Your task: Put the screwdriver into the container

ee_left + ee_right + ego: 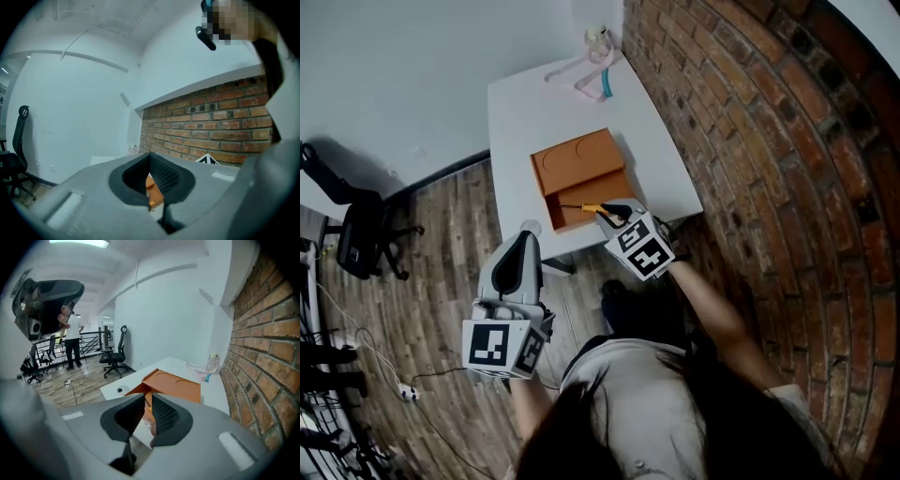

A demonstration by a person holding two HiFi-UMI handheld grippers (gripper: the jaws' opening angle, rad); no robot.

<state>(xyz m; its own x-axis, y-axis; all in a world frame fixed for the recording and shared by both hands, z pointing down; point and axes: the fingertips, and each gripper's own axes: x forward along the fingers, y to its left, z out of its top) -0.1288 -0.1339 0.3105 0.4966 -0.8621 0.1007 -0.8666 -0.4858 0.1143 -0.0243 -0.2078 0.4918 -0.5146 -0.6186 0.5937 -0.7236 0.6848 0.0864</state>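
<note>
While your right claw (611, 215) is clamped on the dark handle end of the screwdriver (584, 208), the thin shaft pokes out over the near, open compartment of the orange container (579, 157). The tool lies roughly level, above the box rather than resting in it, as far as the head view shows. To finish this step well, bring the claw down until the screwdriver lies low between the container's walls, with the tip clear of the side wall, and only then part the jaws. A drop from height could bounce it out. Your left claw (529, 233) has its jaws drawn together on nothing and hangs on the near side of the container, off the tabletop (517, 112) edge. It is well placed to steady the box if it slides.
</note>
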